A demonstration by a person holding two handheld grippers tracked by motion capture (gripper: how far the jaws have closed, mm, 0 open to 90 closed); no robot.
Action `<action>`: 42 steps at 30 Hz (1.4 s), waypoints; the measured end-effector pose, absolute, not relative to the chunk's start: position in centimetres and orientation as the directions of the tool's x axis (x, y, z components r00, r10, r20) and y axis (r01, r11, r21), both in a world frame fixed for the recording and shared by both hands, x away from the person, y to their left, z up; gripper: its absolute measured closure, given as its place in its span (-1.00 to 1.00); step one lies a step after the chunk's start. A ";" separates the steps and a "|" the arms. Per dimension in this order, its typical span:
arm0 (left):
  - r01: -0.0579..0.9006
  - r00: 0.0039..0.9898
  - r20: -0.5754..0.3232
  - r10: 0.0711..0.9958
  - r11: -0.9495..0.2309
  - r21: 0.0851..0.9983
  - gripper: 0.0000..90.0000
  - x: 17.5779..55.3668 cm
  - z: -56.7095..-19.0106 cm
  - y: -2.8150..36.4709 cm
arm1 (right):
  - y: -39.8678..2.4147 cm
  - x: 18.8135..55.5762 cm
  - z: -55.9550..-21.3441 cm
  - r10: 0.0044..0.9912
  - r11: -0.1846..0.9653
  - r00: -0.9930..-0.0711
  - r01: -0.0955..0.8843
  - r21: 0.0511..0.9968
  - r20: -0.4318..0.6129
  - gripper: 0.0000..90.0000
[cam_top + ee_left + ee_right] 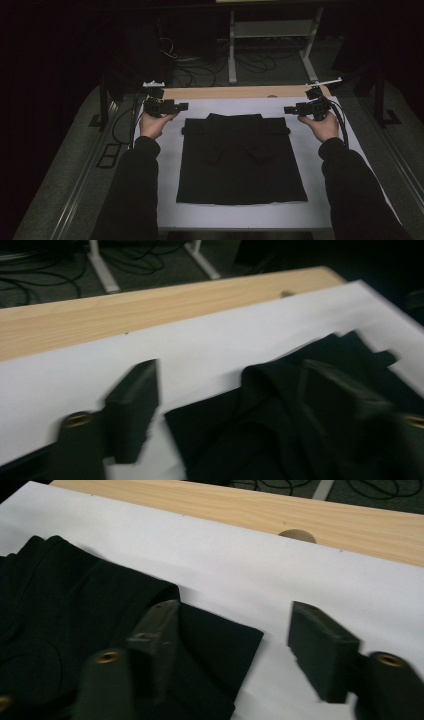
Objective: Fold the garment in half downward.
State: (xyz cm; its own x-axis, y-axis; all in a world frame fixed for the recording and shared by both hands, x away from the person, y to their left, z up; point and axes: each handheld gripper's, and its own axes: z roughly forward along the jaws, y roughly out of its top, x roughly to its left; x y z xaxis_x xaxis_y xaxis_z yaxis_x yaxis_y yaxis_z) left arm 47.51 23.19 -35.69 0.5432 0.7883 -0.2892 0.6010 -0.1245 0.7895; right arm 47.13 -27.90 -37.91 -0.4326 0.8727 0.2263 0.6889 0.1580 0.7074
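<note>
Black garment (241,160) flat on white-covered bench (320,210) — left tool (184,106) and right tool (288,109) both spread, empty, hovering at its top corners.

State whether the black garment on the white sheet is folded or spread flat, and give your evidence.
Folded. The black garment forms a neat rectangle, with its sleeves turned inward over the body and doubled layers at its upper corners.
</note>
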 end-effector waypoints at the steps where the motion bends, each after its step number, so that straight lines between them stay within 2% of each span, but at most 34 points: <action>1: 0.603 0.545 -0.292 0.786 -0.125 0.788 -0.72 47.4 -35.6 23.3 | -27.9 47.0 -37.9 0.877 0.156 -0.427 0.688 0.708 0.221 -0.45; 3: 0.597 0.548 -0.297 0.782 -0.117 0.793 -0.78 47.2 -35.5 23.5 | -27.8 46.8 -37.9 0.882 0.151 -0.417 0.691 0.707 0.219 -0.61; 5: 0.594 0.542 -0.301 0.784 -0.104 0.798 -0.97 46.9 -35.4 23.5 | -27.8 46.5 -37.9 0.886 0.146 -0.410 0.692 0.707 0.218 -0.73; 6: 0.588 0.544 -0.300 0.784 -0.102 0.802 -1.00 46.7 -35.4 23.5 | -27.9 46.4 -37.8 0.884 0.142 -0.410 0.693 0.707 0.224 -0.77; 8: 0.577 0.554 -0.288 0.781 -0.110 0.809 -1.00 46.4 -35.4 23.5 | -28.0 46.2 -37.7 0.881 0.132 -0.408 0.696 0.706 0.238 -1.00; 21: 0.550 0.583 -0.302 0.754 -0.093 0.830 -1.00 44.0 -35.9 22.6 | -27.4 43.7 -37.9 0.845 0.143 -0.467 0.667 0.731 0.261 -1.00; 26: 0.541 0.606 -0.285 0.743 -0.123 0.832 -1.00 43.5 -36.0 22.0 | -26.8 43.1 -38.1 0.827 0.162 -0.497 0.660 0.733 0.265 -1.00; 42: 0.558 0.654 -0.316 0.687 -0.157 0.815 -1.00 42.3 -37.8 20.3 | -24.3 41.4 -39.2 0.756 0.218 -0.586 0.645 0.733 0.291 -0.99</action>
